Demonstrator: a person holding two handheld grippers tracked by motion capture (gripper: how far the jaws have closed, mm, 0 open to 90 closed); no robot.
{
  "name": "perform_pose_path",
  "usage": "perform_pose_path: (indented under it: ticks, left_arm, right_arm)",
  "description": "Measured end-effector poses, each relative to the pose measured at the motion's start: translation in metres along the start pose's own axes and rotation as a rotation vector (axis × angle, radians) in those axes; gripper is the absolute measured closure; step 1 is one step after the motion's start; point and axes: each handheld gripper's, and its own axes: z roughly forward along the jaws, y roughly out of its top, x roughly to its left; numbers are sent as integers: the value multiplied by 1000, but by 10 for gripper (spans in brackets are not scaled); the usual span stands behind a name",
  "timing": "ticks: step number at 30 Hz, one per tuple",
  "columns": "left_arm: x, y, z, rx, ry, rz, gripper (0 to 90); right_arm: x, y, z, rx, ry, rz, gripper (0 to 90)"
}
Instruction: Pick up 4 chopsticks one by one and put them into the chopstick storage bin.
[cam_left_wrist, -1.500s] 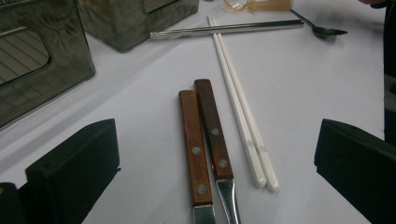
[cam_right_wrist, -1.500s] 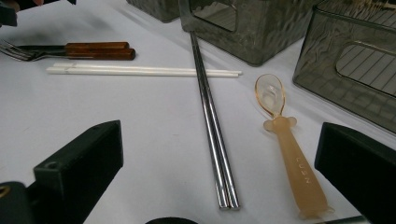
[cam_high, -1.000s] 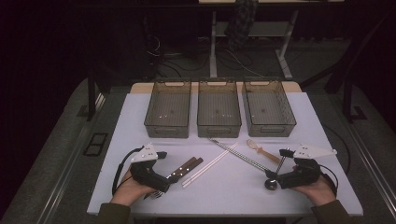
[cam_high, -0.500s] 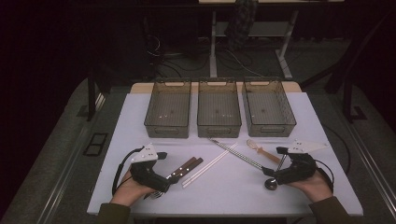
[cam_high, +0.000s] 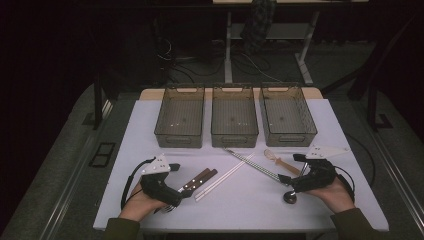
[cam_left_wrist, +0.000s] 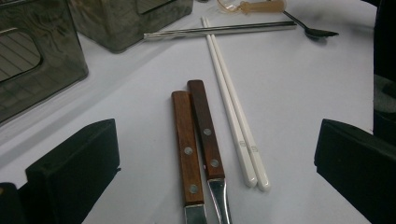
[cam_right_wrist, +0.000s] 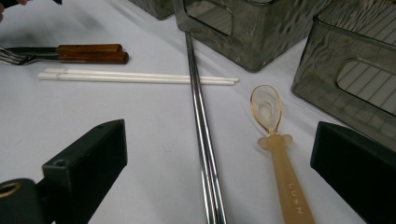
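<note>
Left gripper (cam_left_wrist: 215, 186) wide over wood-handled cutlery (cam_left_wrist: 198, 140); right gripper (cam_right_wrist: 219, 186) wide over steel chopsticks (cam_right_wrist: 201, 130), near worktop's (cam_high: 350, 200) front edge, poised for pickup.

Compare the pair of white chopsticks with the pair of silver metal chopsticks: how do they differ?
The white chopsticks look matte, plastic-like; the silver metal chopsticks are shiny and reflective. The white pair lies beside the two wooden-handled utensils, in front of the left gripper; the silver pair lies nearer the right gripper, beside the amber translucent spoon. The silver pair crosses over the white pair's tips. Both lie flat, paired, on the white table.
</note>
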Motion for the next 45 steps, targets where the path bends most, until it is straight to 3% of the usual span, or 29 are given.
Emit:
perform_pose_path:
  ticks: [28,29,38,45]
  left_arm:
    - [0,-1,0,-4,-15,-4,0]
    - [0,0,0,-5,-15,-5,0]
    - [0,-1,2,1,-19,-7,0]
    - [0,-1,2,2,-23,-5,0]
  right_arm:
    - [-4,24,33,51,45,-30,70]
    - [-4,26,35,48,55,-31,140]
    - [-7,36,45,43,71,-31,167]
    - [-9,42,54,40,93,-21,275]
